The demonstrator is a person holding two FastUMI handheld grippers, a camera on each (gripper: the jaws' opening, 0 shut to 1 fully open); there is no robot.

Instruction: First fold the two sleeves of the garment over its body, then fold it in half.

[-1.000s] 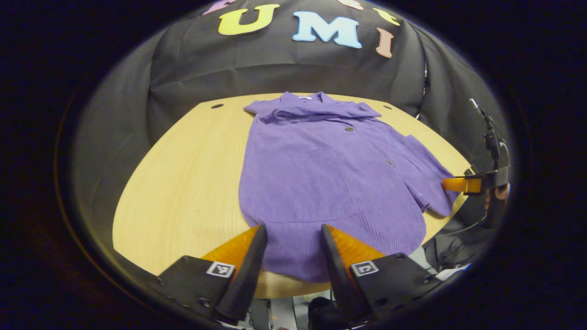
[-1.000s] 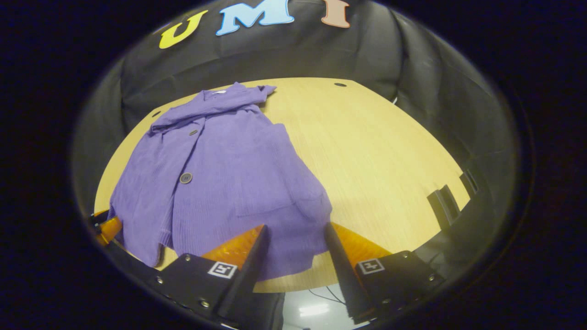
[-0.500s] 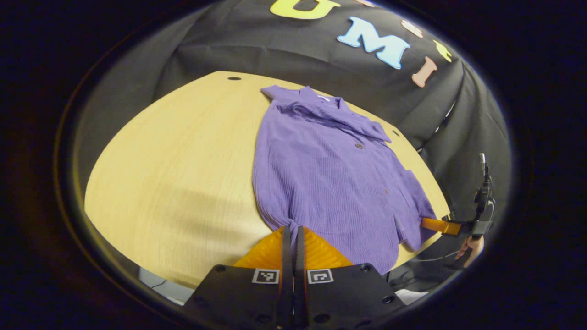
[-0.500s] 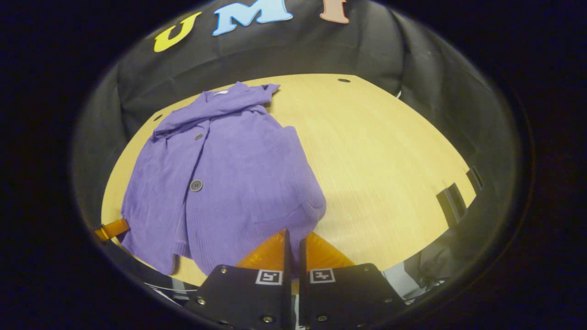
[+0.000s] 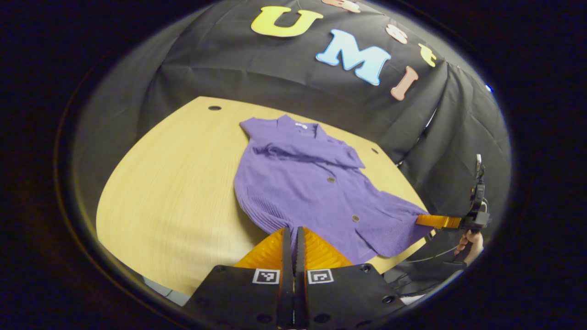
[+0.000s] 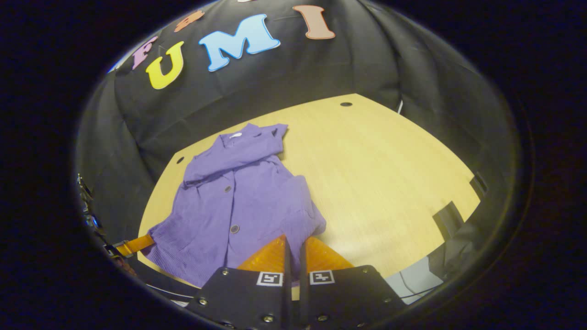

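I've got my left gripper (image 5: 290, 236) pinched tight on the hem of the purple ribbed button-front garment (image 5: 312, 188), right gripper (image 6: 292, 245) pinched on its other corner. Hem lifted, collar lying flat on the pale wooden table (image 5: 174, 183). Sleeves folded in, hard to make out.

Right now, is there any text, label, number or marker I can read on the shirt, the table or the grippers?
Neck label of the purple shirt: a small white tag, too small to read.
Left gripper: two square black-and-white coded markers, patterns only, no words.
Right gripper: two similar markers, no words.
Shirt buttons and wooden table: no text visible.
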